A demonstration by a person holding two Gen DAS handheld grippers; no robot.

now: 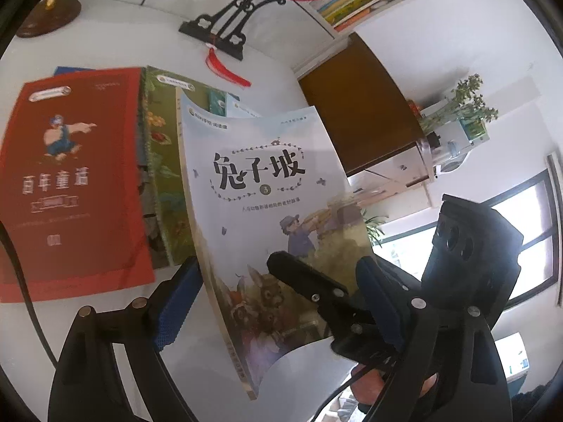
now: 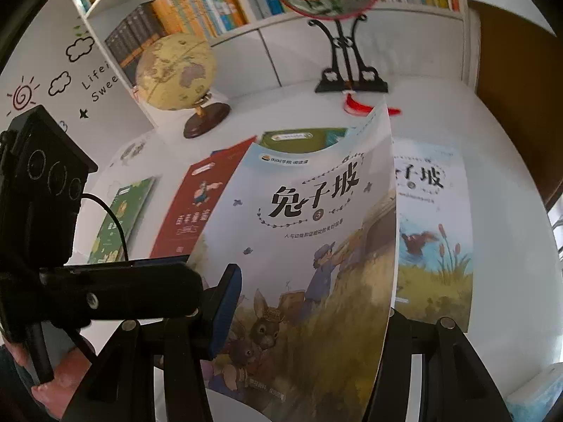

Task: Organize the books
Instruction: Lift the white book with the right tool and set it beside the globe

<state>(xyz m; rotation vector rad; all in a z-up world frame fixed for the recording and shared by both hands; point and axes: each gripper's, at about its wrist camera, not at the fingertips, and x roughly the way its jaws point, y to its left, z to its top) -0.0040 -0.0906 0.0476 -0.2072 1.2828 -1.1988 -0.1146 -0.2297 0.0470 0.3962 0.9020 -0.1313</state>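
Pale-blue rabbit paperback [image 2: 309, 246], centre frame, bows limply: thin and light. Right gripper [image 2: 309, 320] pinches its lower edge; left gripper [image 1: 271, 302] stands wide. Hold nearer the spine.

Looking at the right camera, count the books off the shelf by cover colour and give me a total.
Pale blue: 2, the lifted book and the flat book
Red: 1, the red book
Green: 2, the left green book and the far green book
Total: 5

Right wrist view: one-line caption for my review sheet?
Pale-blue rabbit-cover paperback book raised, curling, between the right tongs, above a red book and a matching pale-blue book lying flat on the white table.
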